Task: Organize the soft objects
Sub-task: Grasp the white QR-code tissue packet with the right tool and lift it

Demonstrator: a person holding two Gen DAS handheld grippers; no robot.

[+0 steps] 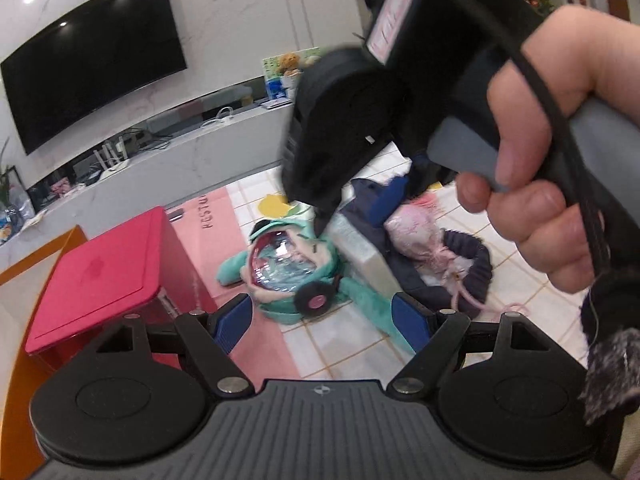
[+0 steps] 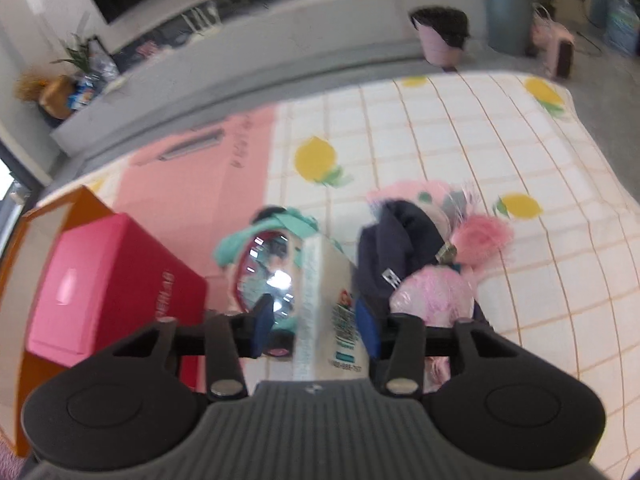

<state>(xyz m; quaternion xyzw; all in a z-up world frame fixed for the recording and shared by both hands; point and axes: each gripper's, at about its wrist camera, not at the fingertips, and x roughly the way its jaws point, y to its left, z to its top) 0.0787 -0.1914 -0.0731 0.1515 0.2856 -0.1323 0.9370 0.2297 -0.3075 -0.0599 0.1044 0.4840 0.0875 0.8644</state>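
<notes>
Each handheld black plastic two-finger gripper, left (image 1: 322, 314) and right (image 2: 316, 322), has a ribbed dark grey body, two round black discs, silver pivot screws and blue ribbed finger pads (image 1: 234, 320). The right gripper has a grey trigger handle, a pink label and a black cable, gripped by a bare hand (image 1: 552, 184).
</notes>
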